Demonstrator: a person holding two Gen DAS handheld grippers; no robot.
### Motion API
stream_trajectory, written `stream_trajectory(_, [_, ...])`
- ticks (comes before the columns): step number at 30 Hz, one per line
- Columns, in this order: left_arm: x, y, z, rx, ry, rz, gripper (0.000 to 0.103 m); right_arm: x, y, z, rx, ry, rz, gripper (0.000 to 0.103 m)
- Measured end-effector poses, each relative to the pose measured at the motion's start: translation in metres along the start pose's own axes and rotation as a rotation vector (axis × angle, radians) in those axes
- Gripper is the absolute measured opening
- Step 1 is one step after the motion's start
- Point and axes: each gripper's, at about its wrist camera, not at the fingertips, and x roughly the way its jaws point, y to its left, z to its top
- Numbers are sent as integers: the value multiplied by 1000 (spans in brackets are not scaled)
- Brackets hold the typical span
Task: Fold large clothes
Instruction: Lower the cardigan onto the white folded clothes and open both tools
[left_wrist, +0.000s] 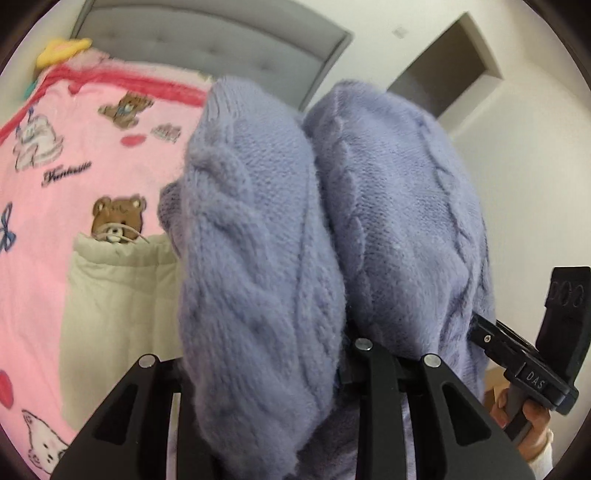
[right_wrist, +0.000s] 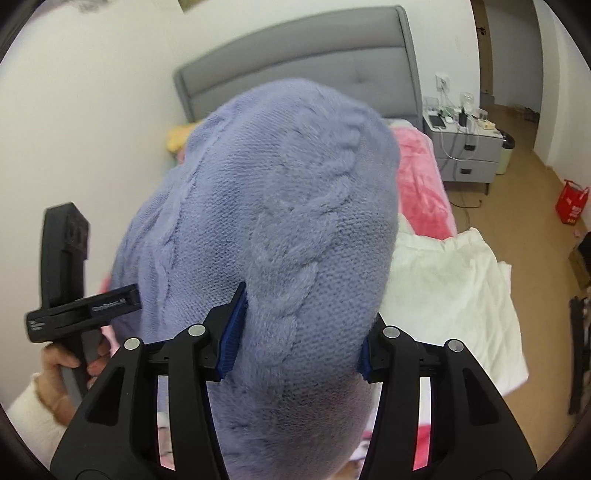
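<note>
Lavender cable-knit sweater (right_wrist: 280, 206) lifted over the pink bed (left_wrist: 74, 155)
Right claw (right_wrist: 295, 343) and left claw (left_wrist: 306, 350) each pinch bunched knit — a fold could slip free.

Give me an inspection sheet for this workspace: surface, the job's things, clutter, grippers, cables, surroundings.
Surface: bed under a pink cartoon-print blanket, bears printed on it.
Job's things: lavender cable-knit sweater, bunched and lifted clear of the bed, filling both views.
Clutter: cream padded garment and a white cloth lying on the bed; yellow plush item near the headboard.
Grippers: left gripper and right gripper both have jaws closed on the sweater.
Cables: cords trail from the nightstand to the floor.
Surroundings: grey padded headboard, white walls, wooden floor, red bag beside a doorway.
</note>
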Motion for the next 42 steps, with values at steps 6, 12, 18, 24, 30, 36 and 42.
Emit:
stream_trajectory(6, [62, 39, 6, 6, 114, 100, 36, 69, -46, 15, 122, 137, -30, 55])
stream_trajectory(12, [89, 71, -18, -15, 184, 71, 45, 96, -46, -7, 55, 220, -31, 63])
stream_trajectory(18, [73, 73, -12, 19, 144, 63, 77, 96, -81, -25, 263, 171, 75, 82])
stream_trajectory(24, [-9, 54, -5, 226, -151, 77, 89, 35, -53, -12, 121, -35, 54, 89])
stream_trajectory(30, [-46, -11, -24, 620, -245, -37, 94, -61, 30, -49, -425, -419, 46, 80])
stream_trajectory(36, [15, -26, -31, 617, 51, -19, 94, -6, 32, -73, -558, -109, -8, 63])
stream_trajectory(42, [56, 1, -27, 469, 149, -30, 95, 39, 22, -87, -561, 41, -143, 63])
